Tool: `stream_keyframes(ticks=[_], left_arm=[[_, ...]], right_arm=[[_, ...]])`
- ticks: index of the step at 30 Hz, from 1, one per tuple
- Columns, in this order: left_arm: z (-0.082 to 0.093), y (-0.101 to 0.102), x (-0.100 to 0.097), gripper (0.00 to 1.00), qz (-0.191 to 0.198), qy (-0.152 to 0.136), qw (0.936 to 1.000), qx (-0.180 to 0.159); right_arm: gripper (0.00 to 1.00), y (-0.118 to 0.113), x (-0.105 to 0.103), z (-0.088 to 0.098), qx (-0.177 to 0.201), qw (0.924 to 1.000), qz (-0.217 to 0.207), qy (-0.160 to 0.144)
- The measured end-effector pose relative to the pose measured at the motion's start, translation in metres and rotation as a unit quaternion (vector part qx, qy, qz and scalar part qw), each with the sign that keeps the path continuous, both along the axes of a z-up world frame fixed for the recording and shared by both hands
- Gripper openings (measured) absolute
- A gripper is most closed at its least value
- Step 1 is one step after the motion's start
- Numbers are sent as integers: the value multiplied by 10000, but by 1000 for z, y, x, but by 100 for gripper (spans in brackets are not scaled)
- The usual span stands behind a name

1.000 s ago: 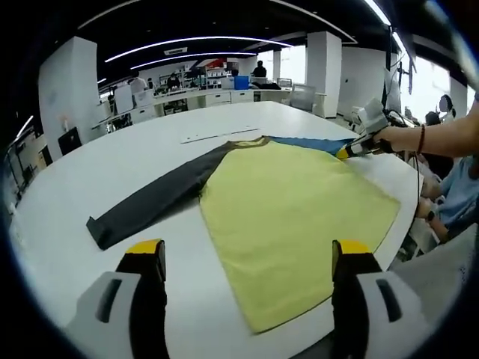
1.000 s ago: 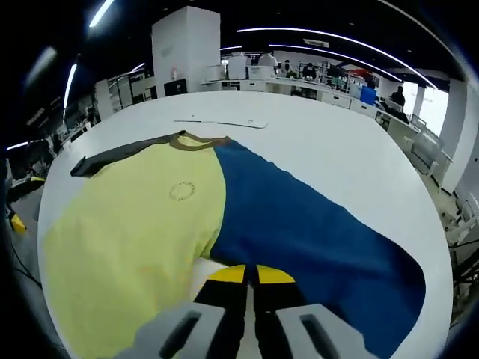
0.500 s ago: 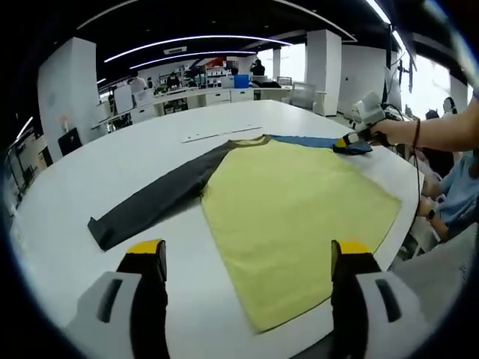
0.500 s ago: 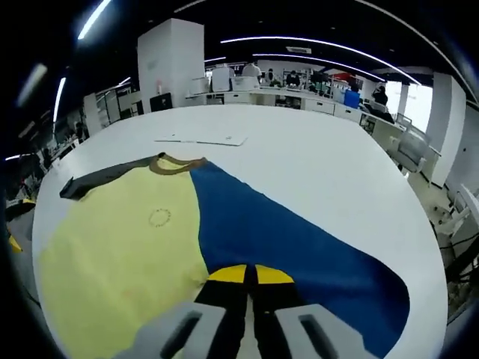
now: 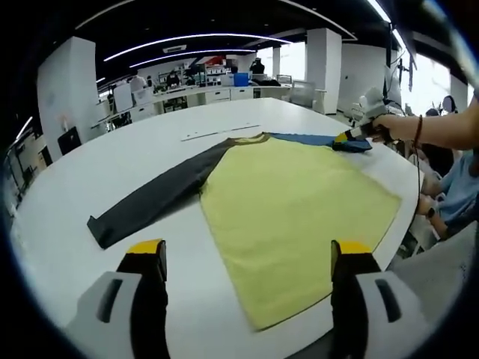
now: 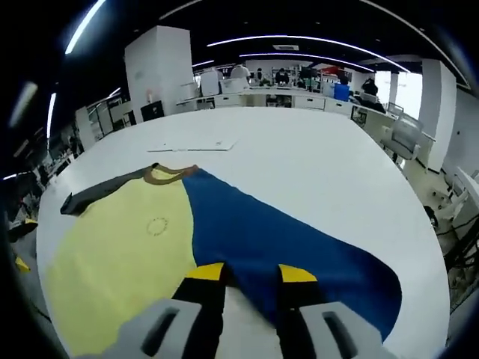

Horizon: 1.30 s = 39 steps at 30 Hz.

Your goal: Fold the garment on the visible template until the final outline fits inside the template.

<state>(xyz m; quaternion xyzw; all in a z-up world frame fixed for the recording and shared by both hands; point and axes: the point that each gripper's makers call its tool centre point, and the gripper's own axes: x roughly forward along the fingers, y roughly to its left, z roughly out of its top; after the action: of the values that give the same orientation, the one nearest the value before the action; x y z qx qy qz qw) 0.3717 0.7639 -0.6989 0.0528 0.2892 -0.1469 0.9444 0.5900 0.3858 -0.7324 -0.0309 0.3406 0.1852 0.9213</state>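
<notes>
The garment lies flat on the white table [image 5: 90, 187]: yellow body [image 5: 292, 202], dark grey sleeve [image 5: 153, 198] stretched out to the left, blue sleeve [image 5: 310, 140] at the far right. My left gripper [image 5: 247, 250] hovers open over the near hem, holding nothing. In the left gripper view a hand holds my right gripper [image 5: 343, 138] at the blue sleeve's end. In the right gripper view the blue sleeve [image 6: 277, 239] runs from the brown collar [image 6: 166, 173] down to my right gripper [image 6: 251, 273], whose jaws stand apart over it. The yellow body [image 6: 120, 262] lies to the left.
A thin white sheet [image 5: 221, 134] lies on the table beyond the collar, also seen as a white sheet [image 6: 191, 146] in the right gripper view. Desks, pillars and people fill the room behind. The table's rounded edge [image 5: 408, 217] runs close by the garment's right side.
My right gripper's jaws have opened and let go of the blue sleeve, which now rests flat. The left gripper has stayed put.
</notes>
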Motion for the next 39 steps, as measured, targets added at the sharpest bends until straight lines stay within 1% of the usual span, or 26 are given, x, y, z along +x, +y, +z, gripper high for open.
stream_keyframes(ticks=[1, 4, 9, 11, 16, 19, 20, 22, 24, 27, 29, 30, 31, 32, 39], left_arm=[[0, -1, 0, 88, -19, 7, 10000, 7], [0, -2, 1, 88, -48, 10, 10000, 17], [3, -7, 3, 91, -183, -42, 9998, 102], [4, -8, 3, 91, -207, -58, 9997, 96], [2, -8, 2, 91, -211, -32, 9997, 94], [1, -7, 1, 90, -186, -10, 9998, 93], [0, -6, 0, 90, -175, -7, 9998, 93], [1, -6, 0, 90, -168, -15, 9998, 98], [1, -6, 0, 90, -164, -9, 9998, 96], [0, -5, 0, 89, -159, -4, 9998, 106], [0, -6, 0, 89, -162, 4, 9998, 108], [0, -6, 0, 89, -166, 10, 9998, 110], [-1, -6, 0, 89, -174, 19, 9998, 119], [-1, -6, 0, 89, -176, 21, 9998, 128], [-1, -7, 0, 88, -198, 16, 9997, 154]], right_arm=[[31, -6, 0, 3, 13, 10000, -71, -34], [36, -30, 1, 12, -140, 9995, -245, -170], [41, -63, -1, 12, -257, 9982, -517, -158], [42, -73, -4, 11, -359, 9978, -551, -126], [45, -88, -10, 8, -387, 9969, -679, -28], [45, -97, -14, 5, -378, 9957, -849, 49], [45, -101, -17, 3, -320, 9943, -1017, 100], [44, -106, -21, 0, -223, 9924, -1199, 183], [44, -111, -26, -5, -222, 9904, -1343, 252], [43, -112, -35, -10, -146, 9880, -1493, 372], [41, -110, -42, -15, 23, 9850, -1647, 518], [39, -108, -45, -16, 131, 9836, -1719, 540], [37, -108, -46, -16, 162, 9829, -1753, 544], [35, -109, -49, -18, 185, 9806, -1861, 586], [26, -107, -60, -22, 250, 9759, -2076, 629]])
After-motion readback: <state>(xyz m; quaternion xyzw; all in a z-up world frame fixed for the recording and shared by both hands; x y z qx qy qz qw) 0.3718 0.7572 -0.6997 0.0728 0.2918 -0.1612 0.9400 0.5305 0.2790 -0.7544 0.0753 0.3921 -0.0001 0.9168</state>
